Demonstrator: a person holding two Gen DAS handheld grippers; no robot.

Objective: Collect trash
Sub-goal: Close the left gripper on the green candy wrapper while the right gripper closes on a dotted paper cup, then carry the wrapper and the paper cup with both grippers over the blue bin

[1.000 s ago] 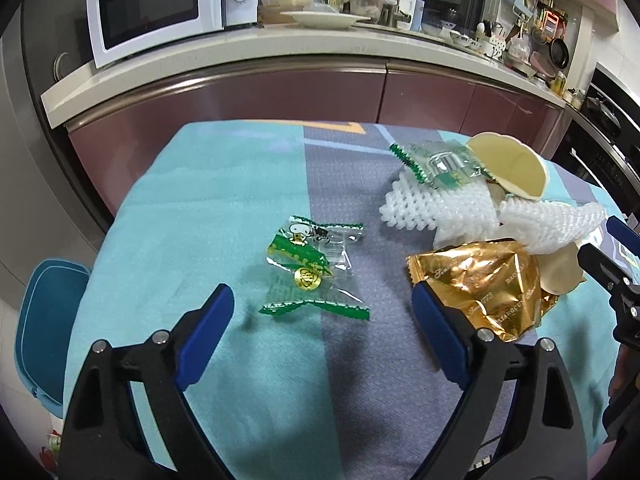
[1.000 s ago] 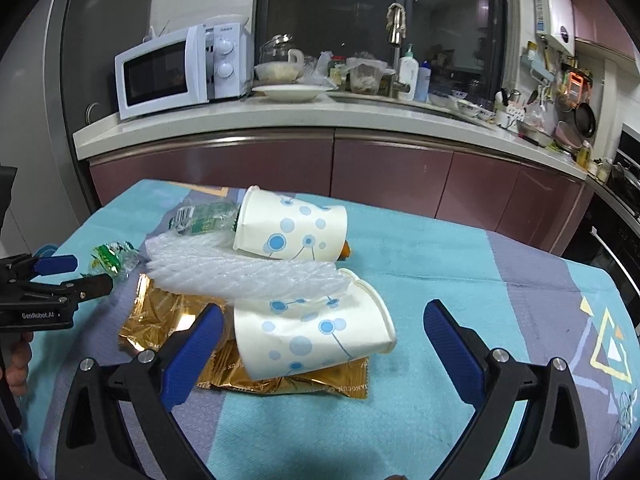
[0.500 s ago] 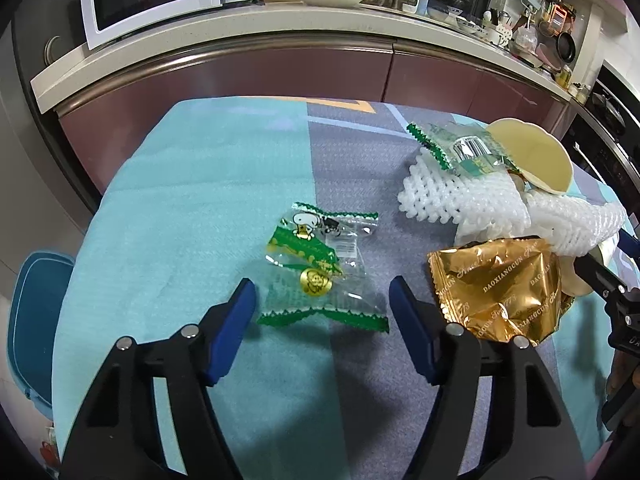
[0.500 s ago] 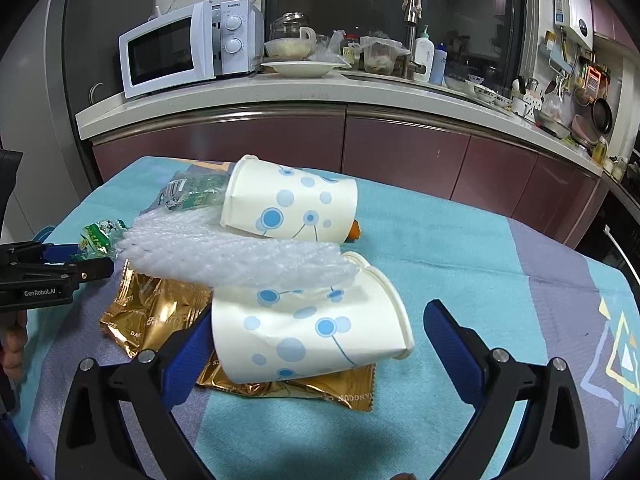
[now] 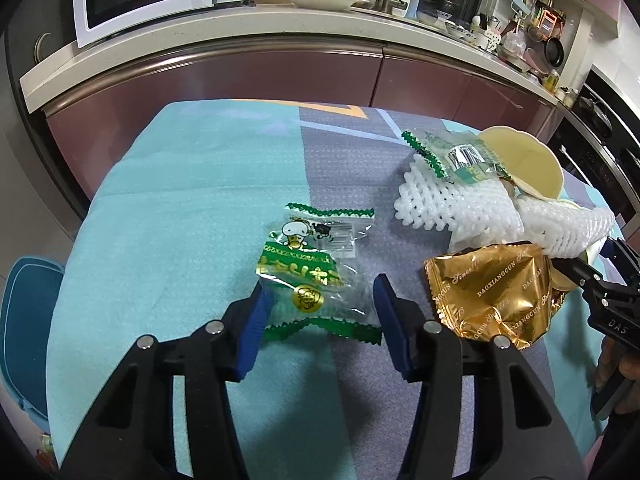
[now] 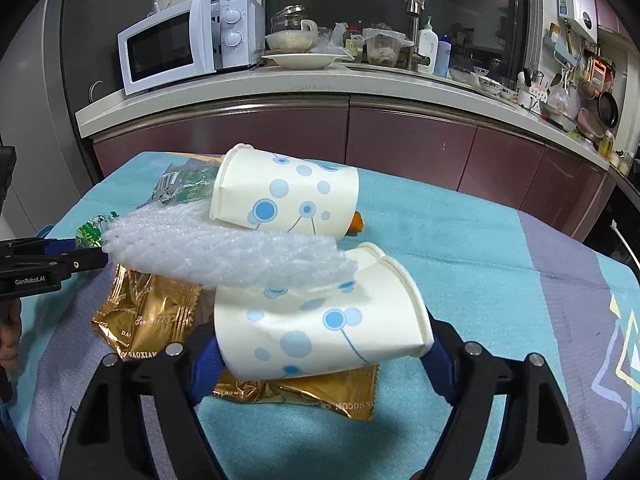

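Note:
A clear green-trimmed candy wrapper [image 5: 316, 272] lies on the teal and grey tablecloth [image 5: 192, 208]. My left gripper [image 5: 320, 316] is open, its blue fingers on either side of the wrapper's near end, not pressing it. My right gripper [image 6: 320, 356] is open around the nearer spotted paper cup [image 6: 320, 320], which lies on its side; the fingers are close to its walls. A second cup [image 6: 288, 196], white foam netting [image 6: 224, 252] and a gold foil packet [image 6: 152, 312] lie in the same pile. The gold packet [image 5: 496, 288] and netting [image 5: 460, 208] also show in the left wrist view.
Another green wrapper [image 5: 456, 156] rests on the netting. A small orange item [image 6: 356, 222] peeks from behind the far cup. A kitchen counter [image 6: 280, 80] with a microwave [image 6: 188, 44] and dishes runs behind the table. A blue stool [image 5: 24, 312] stands left of the table.
Both grippers moved forward and lower. The left gripper narrowed around the candy wrapper. The right gripper's fingers now flank the near paper cup.

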